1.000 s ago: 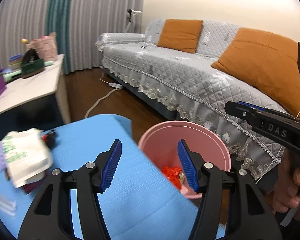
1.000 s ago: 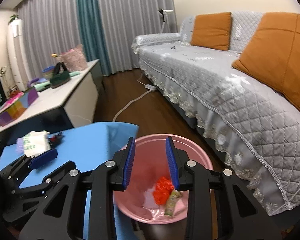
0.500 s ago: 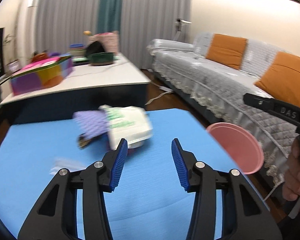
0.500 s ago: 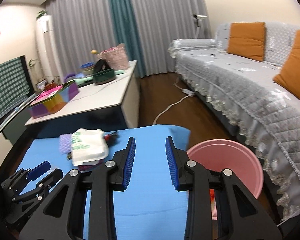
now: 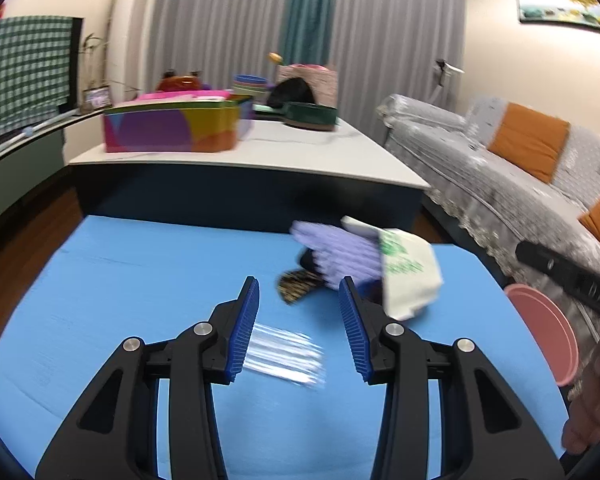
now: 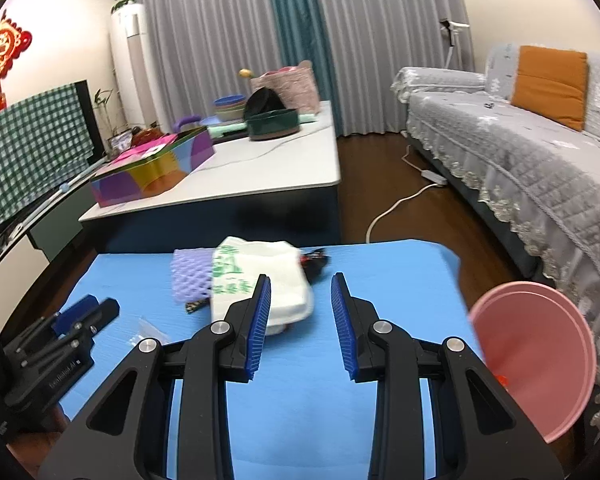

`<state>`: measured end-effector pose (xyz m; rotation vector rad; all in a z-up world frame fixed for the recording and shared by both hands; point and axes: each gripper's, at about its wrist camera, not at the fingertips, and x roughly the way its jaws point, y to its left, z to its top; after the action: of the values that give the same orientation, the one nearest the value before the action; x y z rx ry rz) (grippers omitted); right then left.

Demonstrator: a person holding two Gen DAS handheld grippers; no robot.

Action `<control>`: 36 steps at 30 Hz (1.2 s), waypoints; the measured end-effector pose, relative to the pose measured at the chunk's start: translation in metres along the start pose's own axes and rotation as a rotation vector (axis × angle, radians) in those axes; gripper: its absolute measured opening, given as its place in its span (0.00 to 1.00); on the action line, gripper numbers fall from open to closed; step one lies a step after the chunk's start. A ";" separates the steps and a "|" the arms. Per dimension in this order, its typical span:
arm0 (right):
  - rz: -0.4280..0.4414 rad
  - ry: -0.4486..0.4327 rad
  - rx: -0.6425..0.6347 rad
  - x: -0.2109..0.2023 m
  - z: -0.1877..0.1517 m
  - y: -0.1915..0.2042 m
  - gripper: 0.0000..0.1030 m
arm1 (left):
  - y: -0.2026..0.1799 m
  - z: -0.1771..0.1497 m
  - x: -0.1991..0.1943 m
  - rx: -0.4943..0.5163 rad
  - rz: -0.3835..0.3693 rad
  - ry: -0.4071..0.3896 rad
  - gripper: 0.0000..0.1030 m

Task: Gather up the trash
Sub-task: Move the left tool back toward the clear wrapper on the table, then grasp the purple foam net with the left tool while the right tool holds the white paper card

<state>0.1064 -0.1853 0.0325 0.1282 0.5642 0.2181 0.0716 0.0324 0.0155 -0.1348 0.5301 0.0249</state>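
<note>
A pile of trash lies on the blue table [image 5: 140, 280]: a white paper bag with green print [image 5: 408, 276] [image 6: 260, 276], a purple foam net [image 5: 340, 252] [image 6: 190, 276] and a dark patterned wrapper [image 5: 296, 286]. A clear plastic wrapper [image 5: 284, 354] [image 6: 148, 330] lies apart, nearer me. My left gripper [image 5: 298, 284] hovers over the clear wrapper, its jaws closing with nothing between them. My right gripper [image 6: 301, 280] is open and empty, just short of the white bag. The pink bin [image 5: 540, 332] [image 6: 536, 360] stands off the table's right edge.
Behind the blue table is a low white table [image 6: 284, 168] with a colourful box [image 5: 172, 128] and a green bowl [image 6: 272, 126]. A grey sofa [image 6: 520, 168] with orange cushions runs along the right. A white cord [image 6: 396, 204] crosses the wood floor.
Both views have swung left, from over the pink bin to the trash pile on the blue table. The left jaws have narrowed. The right jaws keep the same gap.
</note>
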 end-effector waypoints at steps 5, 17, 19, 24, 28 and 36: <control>0.007 0.009 -0.037 0.025 0.003 0.034 0.39 | 0.025 0.006 0.001 -0.042 0.035 -0.008 0.40; -0.064 0.052 -0.114 0.090 0.021 0.081 0.53 | 0.047 0.016 0.014 -0.103 0.042 0.001 0.40; -0.079 0.072 -0.132 0.101 0.020 0.082 0.53 | 0.048 0.017 0.016 -0.106 0.039 0.000 0.40; -0.128 0.114 -0.160 0.115 0.012 0.080 0.53 | 0.050 0.017 0.020 -0.130 0.035 0.003 0.40; -0.130 0.124 -0.151 0.111 0.007 0.070 0.42 | 0.044 0.016 0.028 -0.137 0.015 0.014 0.40; -0.111 0.123 -0.114 0.090 0.002 0.042 0.13 | 0.022 0.008 0.051 -0.176 -0.133 0.053 0.41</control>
<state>0.1745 -0.1231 -0.0051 -0.0272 0.6779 0.1502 0.1183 0.0550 -0.0064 -0.3434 0.5702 -0.0618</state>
